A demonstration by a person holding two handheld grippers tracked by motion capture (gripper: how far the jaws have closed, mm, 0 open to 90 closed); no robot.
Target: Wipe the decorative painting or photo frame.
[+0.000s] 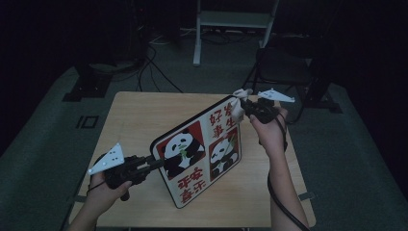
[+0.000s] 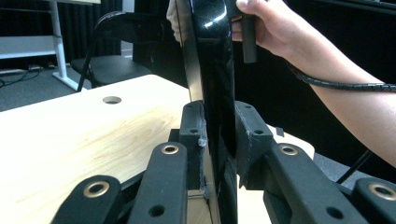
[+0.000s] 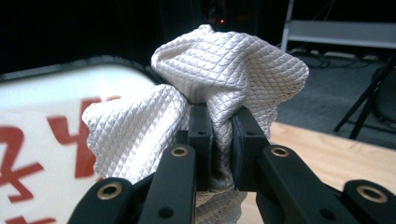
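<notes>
A square board (image 1: 202,156) with panda pictures and red characters stands tilted on its edge on the wooden table (image 1: 139,115). My left gripper (image 1: 156,163) is shut on the board's left edge; in the left gripper view the dark glossy edge of the board (image 2: 212,70) sits clamped between the pads (image 2: 194,135). My right gripper (image 1: 243,108) is shut on a white textured cloth (image 3: 215,79) and holds it against the board's upper right corner (image 1: 231,103). In the right gripper view the board's white face with red strokes (image 3: 46,126) lies just behind the cloth.
A folding chair (image 1: 284,62) and a white metal stand (image 1: 231,21) are on the floor beyond the table. Cables (image 1: 154,67) trail across the dark floor. The table has a round hole (image 2: 111,99) in its top. The right hand's cable (image 1: 284,202) hangs near the table's right edge.
</notes>
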